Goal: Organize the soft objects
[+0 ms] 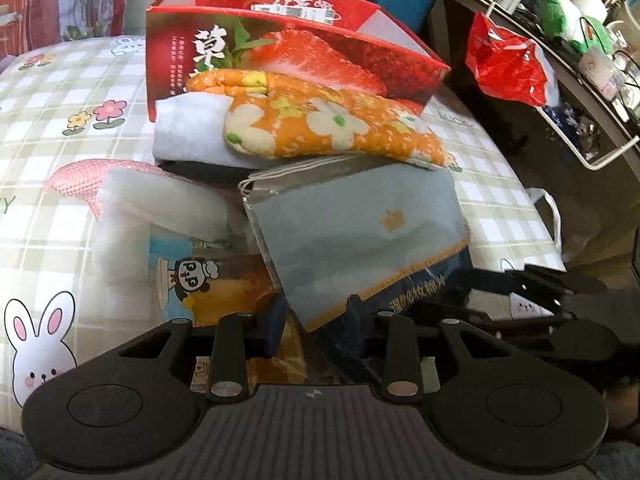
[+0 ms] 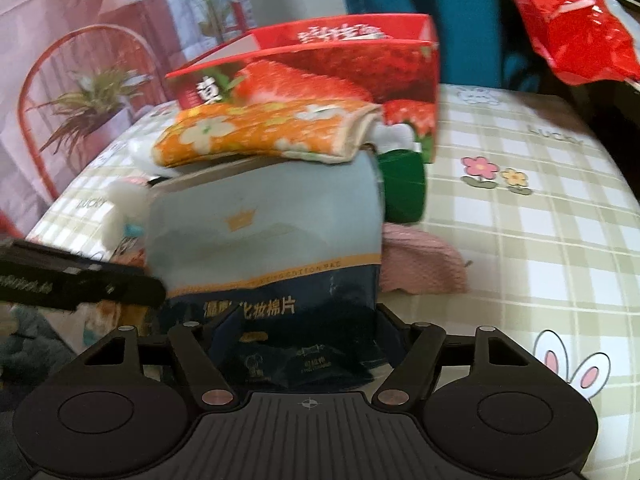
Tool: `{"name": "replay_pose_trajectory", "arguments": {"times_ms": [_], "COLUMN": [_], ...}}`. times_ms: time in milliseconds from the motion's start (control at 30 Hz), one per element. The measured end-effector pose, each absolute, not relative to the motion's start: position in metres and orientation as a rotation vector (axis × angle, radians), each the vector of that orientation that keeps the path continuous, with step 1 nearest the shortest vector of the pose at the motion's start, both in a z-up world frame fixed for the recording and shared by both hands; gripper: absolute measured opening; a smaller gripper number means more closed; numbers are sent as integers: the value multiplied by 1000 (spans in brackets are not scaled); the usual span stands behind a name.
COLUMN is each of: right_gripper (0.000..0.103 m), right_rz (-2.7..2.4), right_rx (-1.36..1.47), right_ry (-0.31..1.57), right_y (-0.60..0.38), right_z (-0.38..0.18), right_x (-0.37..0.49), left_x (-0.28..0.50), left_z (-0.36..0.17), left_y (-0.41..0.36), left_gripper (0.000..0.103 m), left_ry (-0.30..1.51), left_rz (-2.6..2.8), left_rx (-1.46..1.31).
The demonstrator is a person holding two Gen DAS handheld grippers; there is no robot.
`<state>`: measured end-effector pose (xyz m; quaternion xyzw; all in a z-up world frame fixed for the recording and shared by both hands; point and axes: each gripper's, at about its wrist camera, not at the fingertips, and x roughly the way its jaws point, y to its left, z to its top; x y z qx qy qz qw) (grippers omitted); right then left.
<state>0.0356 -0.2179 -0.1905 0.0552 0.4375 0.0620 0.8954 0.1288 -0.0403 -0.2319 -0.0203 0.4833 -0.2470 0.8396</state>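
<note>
only right wrist view shows green roll (image 2: 402, 184).

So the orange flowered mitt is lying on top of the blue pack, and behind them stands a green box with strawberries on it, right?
Not quite: the box is red, not green, as the left wrist view shows. The rest holds: the orange flowered mitt lies on top of the blue pack, and the strawberry box stands behind them.

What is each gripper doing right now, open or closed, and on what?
Left gripper: closed on a corner of the cotton pad pack.
Right gripper: jaws around the same pack's dark end; grip cannot be told.
</note>
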Motion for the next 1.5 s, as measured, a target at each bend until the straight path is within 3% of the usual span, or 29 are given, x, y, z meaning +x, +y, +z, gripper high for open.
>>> {"name": "replay_pose_trajectory", "arguments": {"times_ms": [333,533,867,1500], "right_gripper": [65,55,45,42], "right_rz": [108,122,150,219], "right_rx": [154,152,131,77], "right_ry": [895,898,888,655], "right_y": [-229,-228,-222,-208], "right_z": [-194,-197,-192,-124], "right_x": [38,39,36,13], "left_x": [147,156,134,97], "left_z": [-235,-240,-237,-160], "left_y": [-43,-43,-36,-11], "left_gripper": [35,36,36,37], "left_ry": [944,922,900,614], "left_rz": [-480,-466,-525,-565], "left_rx": [-49,-107,-98,-128]}}
